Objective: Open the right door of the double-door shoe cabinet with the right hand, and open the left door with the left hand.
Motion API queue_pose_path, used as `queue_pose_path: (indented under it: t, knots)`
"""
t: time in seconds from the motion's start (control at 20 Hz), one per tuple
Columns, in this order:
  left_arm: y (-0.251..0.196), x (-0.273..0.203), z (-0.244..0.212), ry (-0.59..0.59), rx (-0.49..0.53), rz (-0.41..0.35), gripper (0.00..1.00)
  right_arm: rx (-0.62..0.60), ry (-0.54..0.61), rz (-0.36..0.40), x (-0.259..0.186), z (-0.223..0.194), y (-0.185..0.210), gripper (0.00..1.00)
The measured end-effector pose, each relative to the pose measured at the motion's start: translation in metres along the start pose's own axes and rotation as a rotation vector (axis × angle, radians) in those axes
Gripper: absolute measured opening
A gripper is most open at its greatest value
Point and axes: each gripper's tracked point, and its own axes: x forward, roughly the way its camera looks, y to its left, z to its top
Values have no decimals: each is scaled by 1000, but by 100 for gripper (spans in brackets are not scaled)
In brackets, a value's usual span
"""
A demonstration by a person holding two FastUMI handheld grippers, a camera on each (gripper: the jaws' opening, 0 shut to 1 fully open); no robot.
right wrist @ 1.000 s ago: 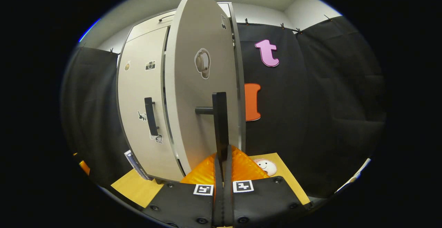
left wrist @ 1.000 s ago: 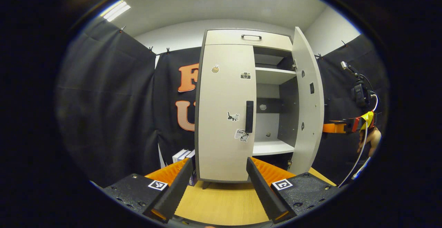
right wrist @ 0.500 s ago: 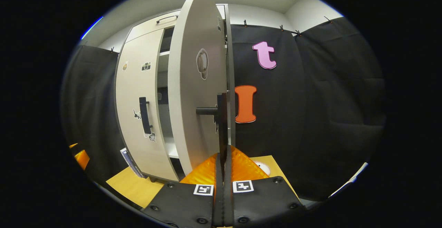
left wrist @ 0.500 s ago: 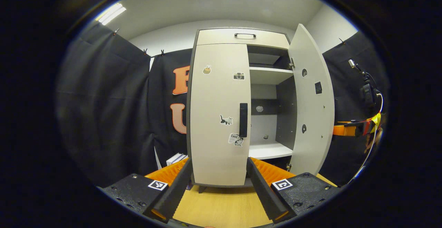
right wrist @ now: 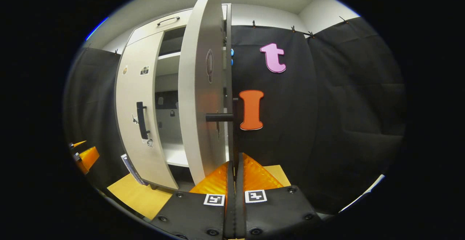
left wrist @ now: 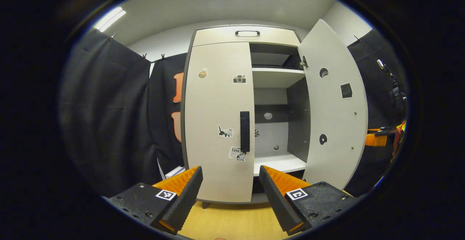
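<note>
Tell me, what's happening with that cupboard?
A person holds a tool in each hand to open a shoe cabinet. The right tool is shut on the right door's handle, and the right door is swung wide, showing bare shelves. The left door is shut. The left tool is open, pointed at that door's handle but not touching it.

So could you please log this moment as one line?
right door: open | right hand-held gripper: shut on its handle | left door: closed | left hand-held gripper: open
</note>
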Motion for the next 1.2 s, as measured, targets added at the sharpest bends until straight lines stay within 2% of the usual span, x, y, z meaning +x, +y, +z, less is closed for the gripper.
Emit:
queue_pose_path:
  t: [0.1, 0.35, 0.45, 0.55, 0.6, 0.75, 0.8, 0.85, 0.95, 1.05, 1.2]
  knots:
    - [-9, 14, 1, 7, -1, -1, 94, 32, 12, 40, 2, 0, 2, 8]
    - [-22, 51, 4, 9, 12, 15, 94, 66, 3, 67, -17, 4, -1, 8]
    - [-26, 66, 7, 2, 5, 14, 94, 66, 7, 53, -23, 3, -7, 8]
    - [-33, 84, 10, -5, 0, 8, 94, 47, -15, 21, -26, 9, -18, 13]
    - [-35, 93, 11, -7, -2, 5, 94, 43, -30, 8, -31, 13, -24, 31]
    - [-39, 119, 14, -16, -21, 3, 94, 28, -69, -23, -39, 22, -39, 67]
    - [-40, 128, 15, -18, -22, 2, 94, 24, -77, -34, -40, 24, -44, 89]
    - [-41, 138, 16, -22, -17, 2, 94, 21, -80, -44, -41, 25, -49, 84]
    - [-39, 157, 19, -29, -10, 4, 94, 24, -86, -59, -43, 25, -58, 87]
    - [-37, 174, 15, -20, -26, 2, 94, 33, -86, -71, -43, 24, -65, 98]
    - [-32, 194, 4, 1, -49, 0, 94, 36, -85, -92, -44, 22, -77, 98]
